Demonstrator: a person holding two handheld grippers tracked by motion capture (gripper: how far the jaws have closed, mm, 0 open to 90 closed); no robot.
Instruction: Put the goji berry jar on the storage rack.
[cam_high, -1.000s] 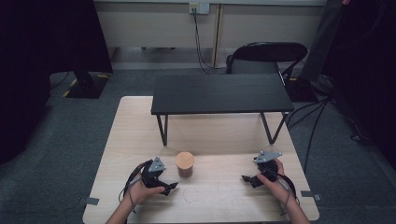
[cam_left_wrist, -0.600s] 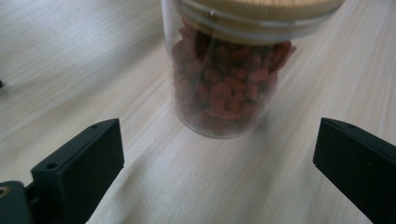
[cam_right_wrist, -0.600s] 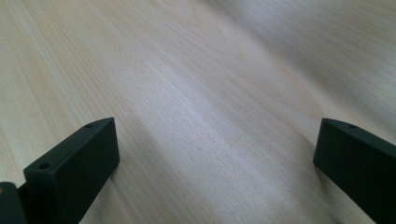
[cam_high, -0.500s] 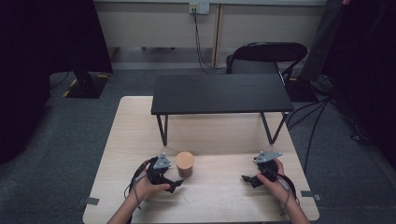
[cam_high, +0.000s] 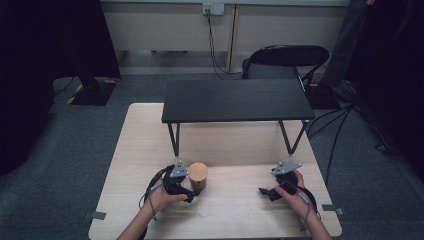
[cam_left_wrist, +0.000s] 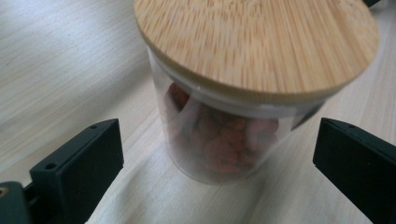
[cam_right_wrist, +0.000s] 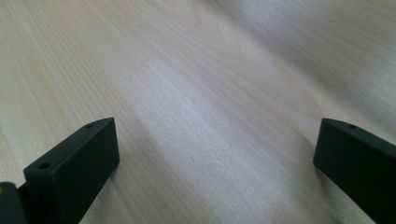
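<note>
A clear jar (cam_left_wrist: 219, 126) with a bamboo lid (cam_left_wrist: 257, 42) (reddish-brown pieces inside) is seen on the counter (cam_high: 240, 210), framed by the left gripper (cam_left_wrist: 217, 154)'s released jaws; judged rigid, smooth and breakable, it is best gripped mid-wall, while the right gripper (cam_right_wrist: 217, 158) is spread over bare wood.

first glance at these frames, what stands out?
A small glass jar with a bamboo lid and reddish-brown contents, near the table's front edge, framed between the wide-open jaws of the left gripper. Behind it a black shelf stands on thin legs; the right gripper rests open over bare wood.
</note>
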